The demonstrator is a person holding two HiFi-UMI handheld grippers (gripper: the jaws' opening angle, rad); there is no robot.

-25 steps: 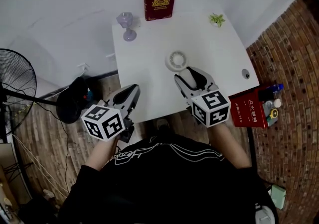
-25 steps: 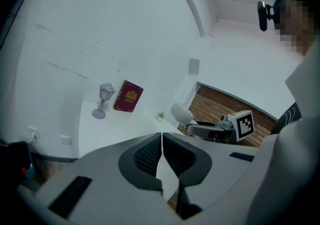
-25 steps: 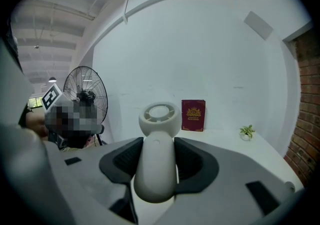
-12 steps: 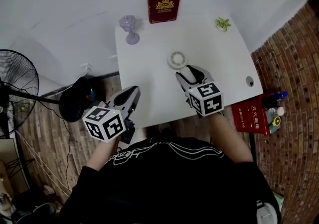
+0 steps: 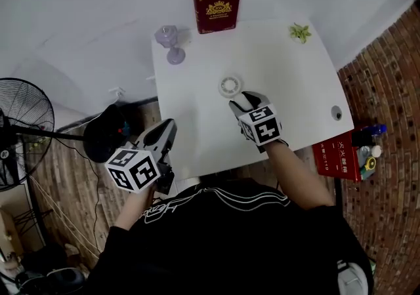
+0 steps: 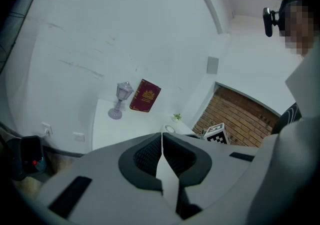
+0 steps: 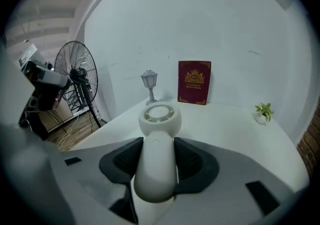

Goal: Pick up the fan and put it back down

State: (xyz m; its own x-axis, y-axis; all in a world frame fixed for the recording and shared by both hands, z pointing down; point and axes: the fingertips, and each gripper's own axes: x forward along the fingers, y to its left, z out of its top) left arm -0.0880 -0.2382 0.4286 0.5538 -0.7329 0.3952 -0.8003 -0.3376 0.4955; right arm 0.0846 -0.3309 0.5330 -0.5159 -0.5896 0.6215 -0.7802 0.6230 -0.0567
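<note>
A small white hand-held fan [image 5: 230, 85] points its round head away from me, low over the white table [image 5: 197, 110]; whether it touches the top I cannot tell. My right gripper [image 5: 246, 100] is shut on the fan's handle. In the right gripper view the handle [image 7: 156, 169] fills the gap between the dark pads, with the fan head [image 7: 159, 116] beyond my right gripper [image 7: 158, 156]. My left gripper [image 5: 164, 131] hangs at the table's near left corner, jaws shut with nothing between them; the left gripper [image 6: 162, 139] shows the same in its own view.
At the table's back stand a red book [image 5: 216, 9], a small purple lantern [image 5: 169, 43] and a tiny potted plant [image 5: 300, 32]. A cable hole [image 5: 336, 113] sits near the right edge. A black floor fan [image 5: 20, 130] stands to the left, a red box [image 5: 341, 156] on the floor to the right.
My right gripper has sunk toward the table with the fan still in it. The left gripper has drifted slightly back and down, still shut.
</note>
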